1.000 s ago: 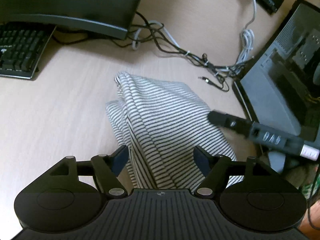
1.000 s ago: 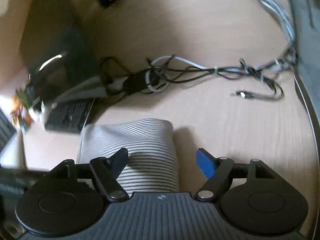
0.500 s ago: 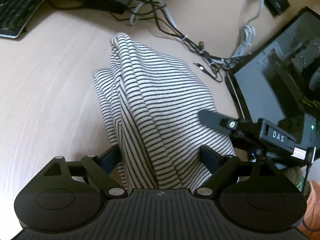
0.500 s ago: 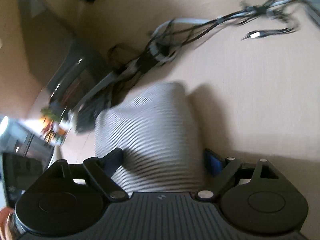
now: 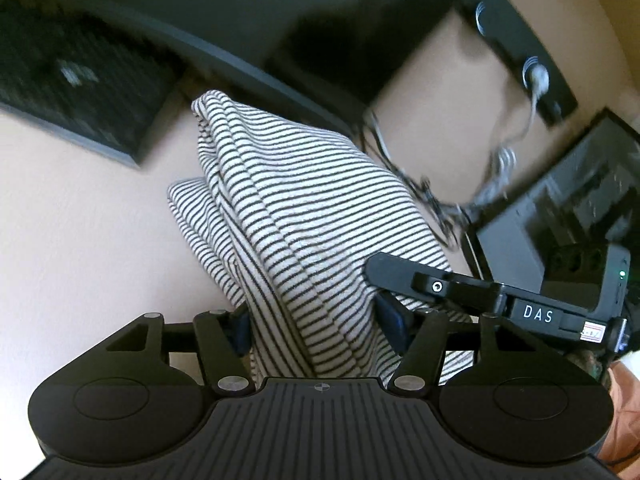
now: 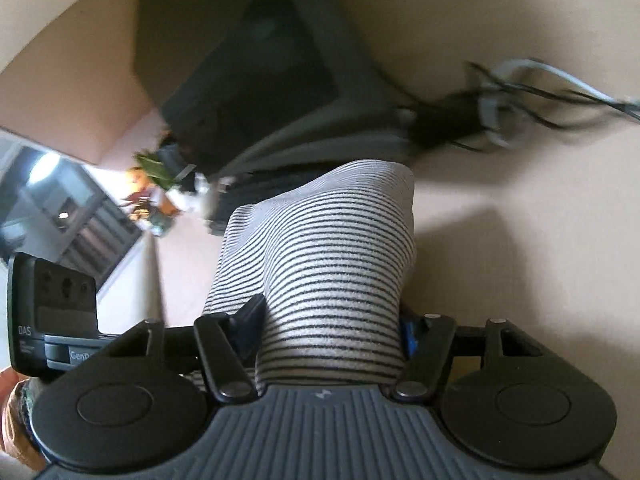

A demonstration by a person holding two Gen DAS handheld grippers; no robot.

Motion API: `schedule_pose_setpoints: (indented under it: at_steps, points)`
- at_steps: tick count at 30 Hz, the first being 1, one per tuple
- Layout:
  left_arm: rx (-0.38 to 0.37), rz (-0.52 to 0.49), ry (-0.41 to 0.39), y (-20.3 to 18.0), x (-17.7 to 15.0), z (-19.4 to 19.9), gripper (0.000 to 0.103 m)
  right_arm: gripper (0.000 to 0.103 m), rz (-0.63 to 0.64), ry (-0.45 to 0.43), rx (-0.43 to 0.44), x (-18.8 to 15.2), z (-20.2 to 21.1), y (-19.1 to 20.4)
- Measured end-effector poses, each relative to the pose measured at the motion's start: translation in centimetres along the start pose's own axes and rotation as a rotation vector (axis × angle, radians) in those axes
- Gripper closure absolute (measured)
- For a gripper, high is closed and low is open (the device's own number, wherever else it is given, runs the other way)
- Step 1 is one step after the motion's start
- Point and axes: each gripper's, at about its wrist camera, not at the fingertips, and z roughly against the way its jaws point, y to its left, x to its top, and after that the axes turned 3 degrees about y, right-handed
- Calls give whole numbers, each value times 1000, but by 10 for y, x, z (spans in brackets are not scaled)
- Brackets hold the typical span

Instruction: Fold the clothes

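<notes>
- Since the earlier frames, both grippers have advanced onto the striped garment (image 5: 304,216), which now fills the gap between each pair of jaws; the background has also shifted, with the keyboard (image 5: 76,92) and monitor base now nearer the garment's far end.
- Garment appearance: white knit fabric with thin dark horizontal stripes, gathered into a bunched, folded mass with several lengthwise creases; one folded layer projects at its left side in the left wrist view.
- Garment location: it lies on the light-coloured worktop (image 5: 80,248), its far end near the keyboard and the dark monitor base.
- Left gripper (image 5: 320,326): the jaws are closing, with the near end of the garment between them; both blue pads lie against the fabric.
- Right gripper (image 6: 332,328): the jaws are closing around a rounded roll of the same garment (image 6: 332,256); the pads press its sides.
- In the left wrist view, the right gripper's finger (image 5: 404,272) rests on the garment's right side.
- Surroundings: a tangle of cables (image 5: 444,208) lies beyond the garment, and a dark computer case (image 5: 560,200) stands at the right.
</notes>
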Motion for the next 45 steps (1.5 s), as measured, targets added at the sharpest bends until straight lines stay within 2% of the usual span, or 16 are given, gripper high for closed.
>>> schedule_pose_setpoints:
  at_steps: [4,6,7,9,12,17,21,23,26,28,33,36,38,42,43,45]
  points:
    - [43,18,-3,25,14,-4,38,38,43,13,-7,13,-33,6]
    - [61,47,42,42,13,-20,35,38,74,51,-59,11,-51,4]
    - [73,62,69,51,11,-30,33,33,93,74,-107,8,-60,3]
    - [55,81,79,64,9,-33,31,29,106,76,-153,2,-63,1]
    - [46,34,36,62,22,-16,33,25,112,53,-181,1,-47,6]
    - [64,-98,-116,51,57,19,28,25,281,-24,-269,-1,-15,43]
    - [0,-127,-142,44,89,-7,31,30,408,-59,-261,-5,-16,81]
    - [-1,-119,-80,50,90,-30,35,33,411,-6,-240,-17,-27,88]
    - [16,-108,20,63,87,-63,42,34,426,63,-270,-46,-45,88]
    - [2,-125,19,70,79,-69,42,32,428,83,-286,-53,-48,94]
    - [-13,-127,44,71,83,-72,42,30,420,115,-314,-45,-40,104]
    - [-32,-131,50,79,84,-66,42,29,340,46,-335,-30,-18,102]
    - [-44,-125,55,82,84,-66,42,22,285,-1,-387,-21,-2,89]
    - [-50,-123,52,82,85,-69,40,21,168,-32,-479,-16,9,64]
    - [-49,-111,45,82,85,-66,40,22,151,-40,-475,-16,7,64]
    - [-54,-79,17,82,85,-55,36,22,208,-30,-459,-17,6,69]
